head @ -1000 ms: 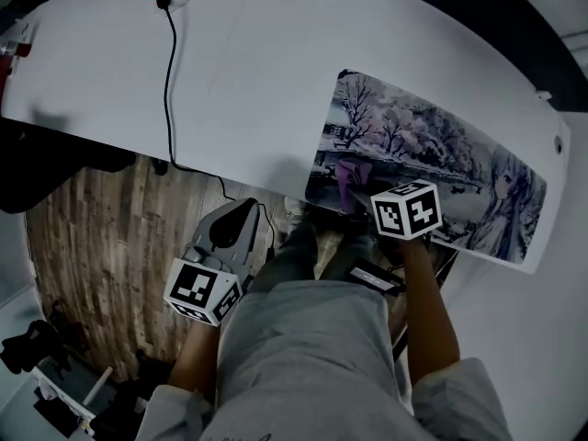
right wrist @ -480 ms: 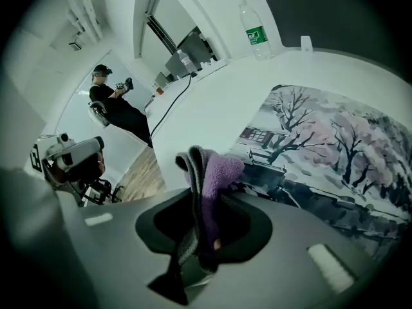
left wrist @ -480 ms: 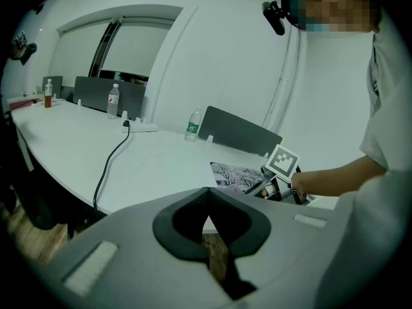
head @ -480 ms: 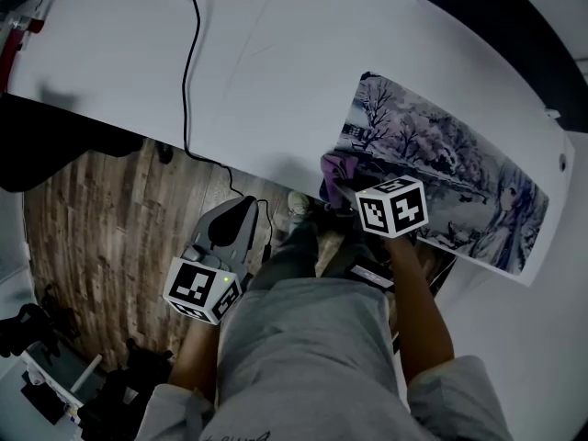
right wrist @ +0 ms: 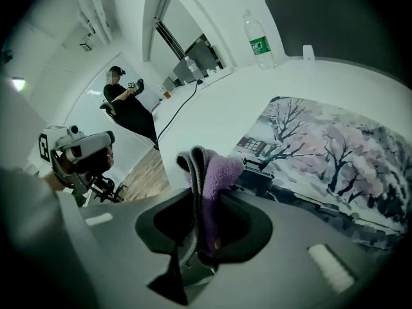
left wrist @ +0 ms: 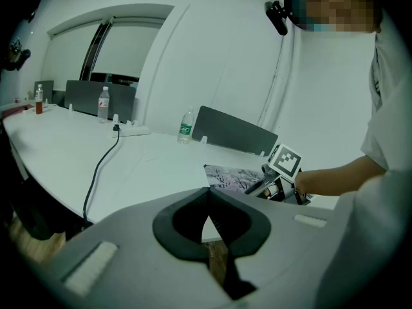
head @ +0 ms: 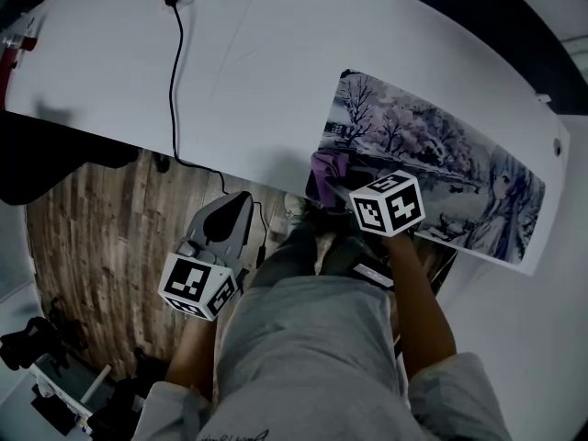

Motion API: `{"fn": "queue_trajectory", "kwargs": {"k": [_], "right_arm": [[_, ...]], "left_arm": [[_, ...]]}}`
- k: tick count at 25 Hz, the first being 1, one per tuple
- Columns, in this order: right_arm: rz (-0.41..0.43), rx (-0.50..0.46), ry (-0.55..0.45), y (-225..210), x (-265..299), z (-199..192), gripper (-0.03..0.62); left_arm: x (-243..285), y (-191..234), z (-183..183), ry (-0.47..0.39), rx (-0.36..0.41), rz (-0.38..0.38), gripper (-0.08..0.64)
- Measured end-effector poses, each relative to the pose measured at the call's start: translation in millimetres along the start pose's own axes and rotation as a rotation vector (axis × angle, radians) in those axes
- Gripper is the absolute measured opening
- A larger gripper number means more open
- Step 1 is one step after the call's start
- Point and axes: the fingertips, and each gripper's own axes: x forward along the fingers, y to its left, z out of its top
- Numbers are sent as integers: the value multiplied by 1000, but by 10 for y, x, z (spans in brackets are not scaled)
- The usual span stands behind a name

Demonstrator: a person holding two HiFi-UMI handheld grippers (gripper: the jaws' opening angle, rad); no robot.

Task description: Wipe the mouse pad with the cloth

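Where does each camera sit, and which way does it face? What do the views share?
Head view: on the person's head, facing steeply down at the table, mouse pad, left gripper and right gripper; lap and right arm show.
Left gripper view: on the left gripper, shut and empty, off the table's near edge, facing across it; right arm shows.
Right gripper view: on the right gripper, shut on the cloth, facing along the mouse pad.
Shared: all three show the mouse pad; each gripper view shows the other gripper.

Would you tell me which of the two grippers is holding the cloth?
The right gripper: its jaws grip the purple cloth by the mouse pad; the left gripper is shut on nothing.
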Motion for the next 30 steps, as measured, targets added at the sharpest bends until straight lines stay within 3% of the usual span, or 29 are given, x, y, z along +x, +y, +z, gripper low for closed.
{"fn": "queue_trajectory", "kwargs": {"k": [16, 30], "right_arm": [[-119, 20, -227, -485, -1398, -238, 100], [-217, 25, -386, -639, -2521, -655, 98]], "left_arm": [[655, -1197, 366, 5, 142, -158, 15], [928, -2358, 514, -4, 199, -279, 17]]}}
